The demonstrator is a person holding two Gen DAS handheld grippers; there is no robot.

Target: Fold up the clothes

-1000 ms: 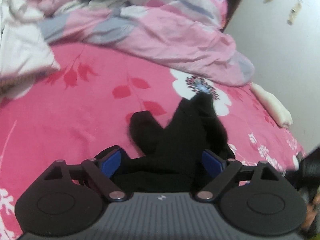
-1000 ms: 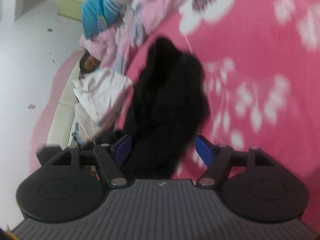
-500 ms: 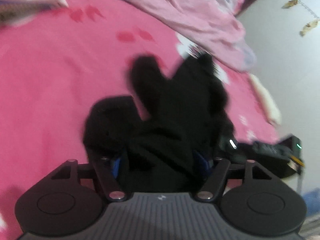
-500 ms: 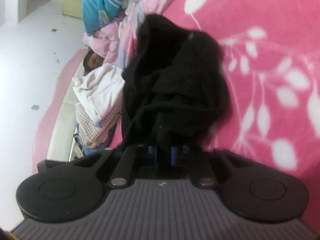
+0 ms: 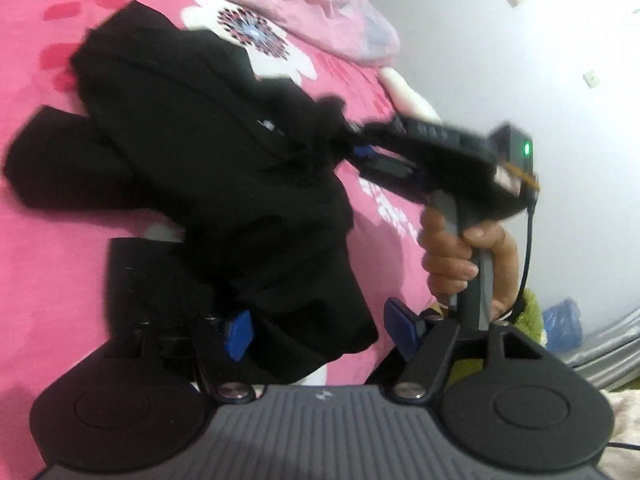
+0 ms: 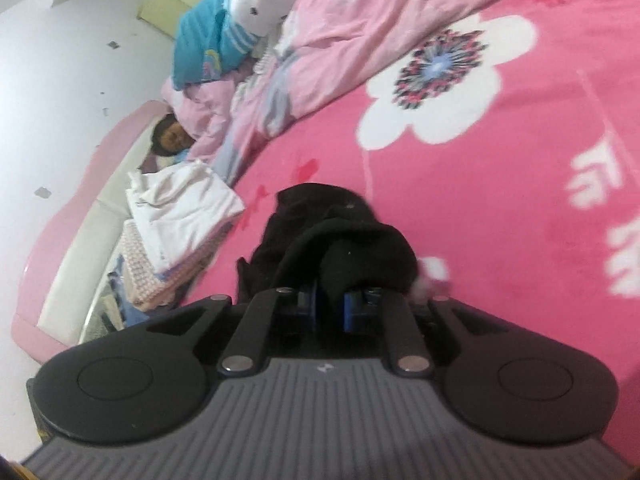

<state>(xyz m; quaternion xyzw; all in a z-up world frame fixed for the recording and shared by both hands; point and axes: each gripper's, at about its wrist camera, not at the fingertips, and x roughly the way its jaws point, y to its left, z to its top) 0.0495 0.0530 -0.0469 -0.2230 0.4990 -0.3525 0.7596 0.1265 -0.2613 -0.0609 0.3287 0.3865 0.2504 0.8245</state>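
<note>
— Black fabric first: the black garment is lying crumpled on the pink floral bedsheet, spreading from its left part toward the big white flower print. It is looking thick, matte and bunched into folds, with one small pale tag or mark near its middle, too blurred to read.

— Is any writing showing?

— White characters are running along the bedsheet to the right of the garment, but they are smearing and I cannot read them. No brand is legible on either tool.

— And the left gripper?

— Its jaws are opening, standing apart at the near edge of the garment. A lower fold is hanging between the blue pads; the left one is touching cloth, the right one is clear of it.

— Further right?

— The right gripper is pinching the garment's right edge, though its jaws are easing apart slightly; a hand is gripping its handle, and a green light is glowing on its body. In its own view a bunched fold is sitting clamped between the pads, with folded laundry stacked left of the garment.
</note>
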